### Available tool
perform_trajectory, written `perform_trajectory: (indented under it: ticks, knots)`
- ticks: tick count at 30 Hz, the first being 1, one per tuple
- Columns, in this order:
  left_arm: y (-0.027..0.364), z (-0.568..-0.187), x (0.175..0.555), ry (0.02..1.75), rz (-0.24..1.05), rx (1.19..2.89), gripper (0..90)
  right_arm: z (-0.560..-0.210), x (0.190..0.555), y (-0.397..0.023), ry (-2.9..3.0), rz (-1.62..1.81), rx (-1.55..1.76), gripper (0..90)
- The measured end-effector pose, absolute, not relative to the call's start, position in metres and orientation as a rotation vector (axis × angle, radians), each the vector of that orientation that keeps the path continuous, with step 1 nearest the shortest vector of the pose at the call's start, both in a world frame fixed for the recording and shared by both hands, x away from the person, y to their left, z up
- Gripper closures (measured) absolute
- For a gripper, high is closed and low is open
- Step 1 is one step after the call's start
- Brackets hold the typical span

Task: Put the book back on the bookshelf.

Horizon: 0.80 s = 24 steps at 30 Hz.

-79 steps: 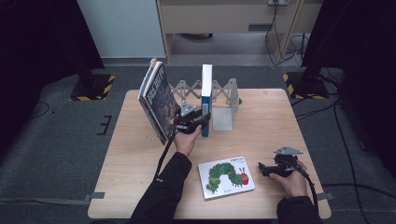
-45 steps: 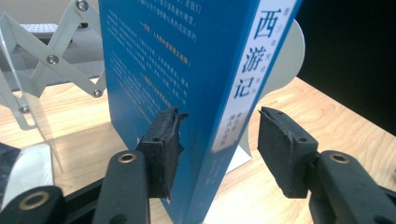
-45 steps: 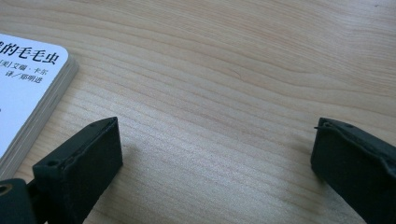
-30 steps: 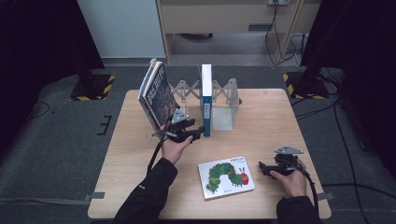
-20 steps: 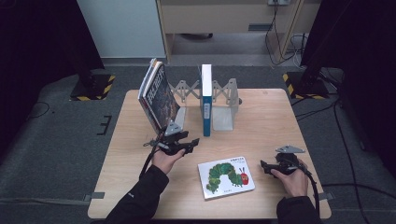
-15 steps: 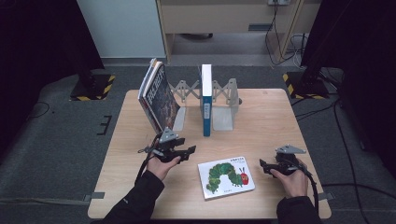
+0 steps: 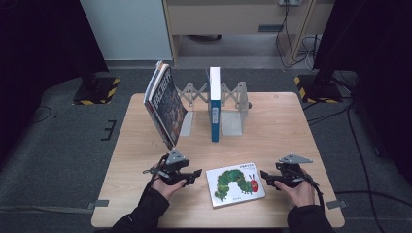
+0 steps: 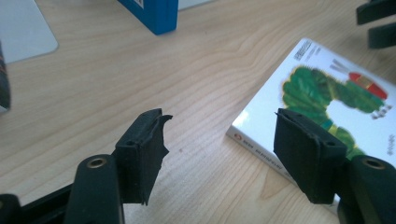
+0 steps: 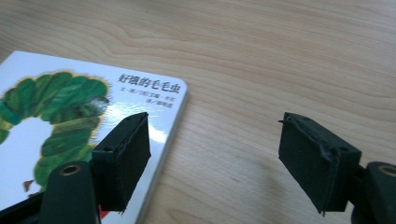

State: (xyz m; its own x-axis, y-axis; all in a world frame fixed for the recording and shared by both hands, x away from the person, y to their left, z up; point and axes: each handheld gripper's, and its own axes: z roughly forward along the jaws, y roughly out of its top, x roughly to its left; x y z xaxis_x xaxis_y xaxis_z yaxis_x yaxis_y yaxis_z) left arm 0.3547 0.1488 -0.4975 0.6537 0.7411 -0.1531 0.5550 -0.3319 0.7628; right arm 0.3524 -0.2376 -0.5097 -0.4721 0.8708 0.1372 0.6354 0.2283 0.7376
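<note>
**Both claws close in on the caterpillar book**

The caterpillar book (image 7: 235, 185) lies flat on the bench (image 7: 286, 126), cover up, at about 6 o'clock from the metal book rack (image 7: 232, 109) and well apart from it. The left claw (image 7: 190, 174) sits just off the book's 9 o'clock edge; the right claw (image 7: 266, 177) just off its 3 o'clock edge.

The step in hand looks like the approach to lift this last flat book. In the left gripper view the left claw (image 8: 219, 149) stands fairly wide and empty, its jaws having just been opening, with the book's near corner (image 8: 327, 93) in front of one jaw and bare wood between them. In the right gripper view the right claw (image 9: 219, 161) has just been narrowing; the book's edge (image 9: 93, 112) lies behind one pad, nothing pinched yet.

Next, one claw probably has to get a jaw under an edge, tip the book up, then grip its thickness and carry it toward the rack, where a blue book (image 7: 214, 104) stands upright and a dark-covered book (image 7: 166, 104) leans at 9 o'clock.

Writing: the cover carries a line of Chinese characters by its edge, beginning 好饿的毛毛虫; the smaller line below is too blurred to read.
</note>
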Motion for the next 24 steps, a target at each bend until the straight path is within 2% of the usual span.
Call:
perform_trajectory:
  ticks: [6, 14, 19, 24]
  knots:
    - [0.136, -0.507, 0.353, 1.029, 0.21, 2.048, 30.9, -0.511, 0.347, -0.23, 2.234, 1.135, 1.4, 28.3]
    - [0.116, -0.522, 0.352, 1.035, 0.178, 2.094, 30.2, -0.517, 0.347, -0.22, 2.29, 1.152, 1.407, 30.7]
    - [0.111, -0.528, 0.352, 1.041, 0.148, 2.055, 27.0, -0.521, 0.348, -0.213, 2.32, 1.155, 1.412, 31.8]
    - [0.109, -0.535, 0.348, 1.016, 0.182, 2.0, 26.2, -0.524, 0.349, -0.208, 2.346, 1.154, 1.427, 34.1]
